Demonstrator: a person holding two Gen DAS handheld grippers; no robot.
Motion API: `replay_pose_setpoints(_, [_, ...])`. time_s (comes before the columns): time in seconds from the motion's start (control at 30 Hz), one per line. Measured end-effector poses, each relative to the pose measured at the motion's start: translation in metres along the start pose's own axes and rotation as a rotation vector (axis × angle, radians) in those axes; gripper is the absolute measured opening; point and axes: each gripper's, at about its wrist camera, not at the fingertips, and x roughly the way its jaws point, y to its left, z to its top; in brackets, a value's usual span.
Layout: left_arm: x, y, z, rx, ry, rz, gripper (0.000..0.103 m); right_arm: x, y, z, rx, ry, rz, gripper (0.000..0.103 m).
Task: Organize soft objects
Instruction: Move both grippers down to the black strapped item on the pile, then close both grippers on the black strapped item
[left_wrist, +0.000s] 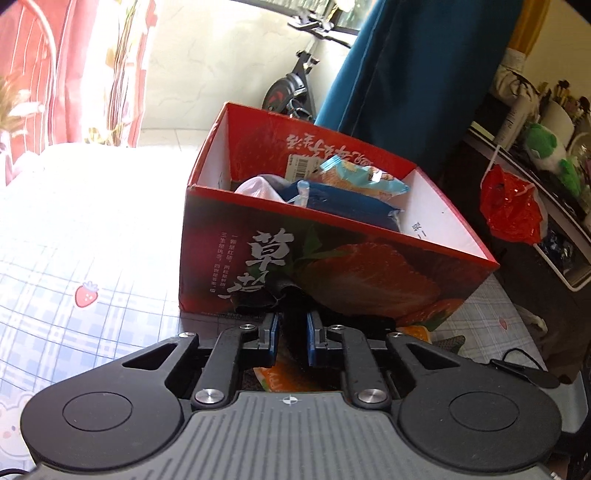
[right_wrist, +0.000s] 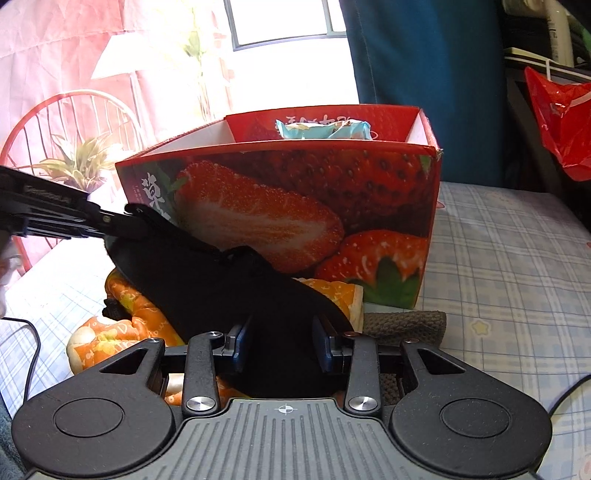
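Note:
A black soft piece (right_wrist: 221, 288) is held at both ends just in front of the red strawberry box (right_wrist: 295, 206). My left gripper (left_wrist: 291, 325) is shut on its one end (left_wrist: 291, 332); that gripper also shows at the left of the right wrist view (right_wrist: 122, 221). My right gripper (right_wrist: 282, 347) is closed on the other, wider end. The box (left_wrist: 332, 273) holds a light blue snack pack (left_wrist: 354, 177), a dark blue item (left_wrist: 351, 206) and a white cloth (left_wrist: 258, 186). An orange patterned cloth (right_wrist: 122, 325) lies under the black piece.
A grey knitted cloth (right_wrist: 402, 321) lies by the box's front corner on the checked bedsheet (right_wrist: 498, 277). A red plastic bag (left_wrist: 511, 210) hangs at the right by dark shelves. A blue curtain (left_wrist: 406, 74) hangs behind the box. Cables lie on the sheet.

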Motion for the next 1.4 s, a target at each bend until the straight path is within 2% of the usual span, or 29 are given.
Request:
replay_pose_setpoints(0.17, [-0.022,-0.006,-0.021,-0.009,-0.035,0.026,0.015,-0.009,0.003,0.001,-0.007,-0.011,0.003,0.036])
replay_pose_setpoints(0.3, [-0.031,-0.006,-0.04,-0.032,-0.059,0.078,0.015,-0.02,0.003,0.0,0.011,-0.025,0.004,0.045])
replay_pose_setpoints(0.47, [-0.031,0.0,-0.058,-0.054,-0.054,0.12,0.015,-0.031,-0.002,-0.005,0.057,-0.031,0.007,0.049])
replay_pose_setpoints(0.63, [-0.027,0.003,-0.065,-0.064,-0.046,0.132,0.015,-0.034,-0.005,-0.01,0.089,-0.013,0.007,0.054])
replay_pose_setpoints(0.83, [-0.024,0.002,-0.07,-0.058,-0.038,0.14,0.016,-0.031,-0.01,-0.012,0.129,0.002,0.02,0.056])
replay_pose_setpoints(1.07, [-0.02,0.003,-0.071,-0.061,-0.03,0.143,0.016,-0.029,-0.001,-0.011,0.091,-0.011,0.009,0.049])
replay_pose_setpoints(1.13, [-0.02,0.002,-0.071,-0.062,-0.03,0.138,0.016,-0.031,0.0,-0.01,0.069,-0.028,0.012,0.037])
replay_pose_setpoints(1.4, [-0.018,-0.001,-0.07,-0.057,-0.03,0.119,0.016,-0.036,0.001,-0.008,0.075,-0.034,0.023,0.036])
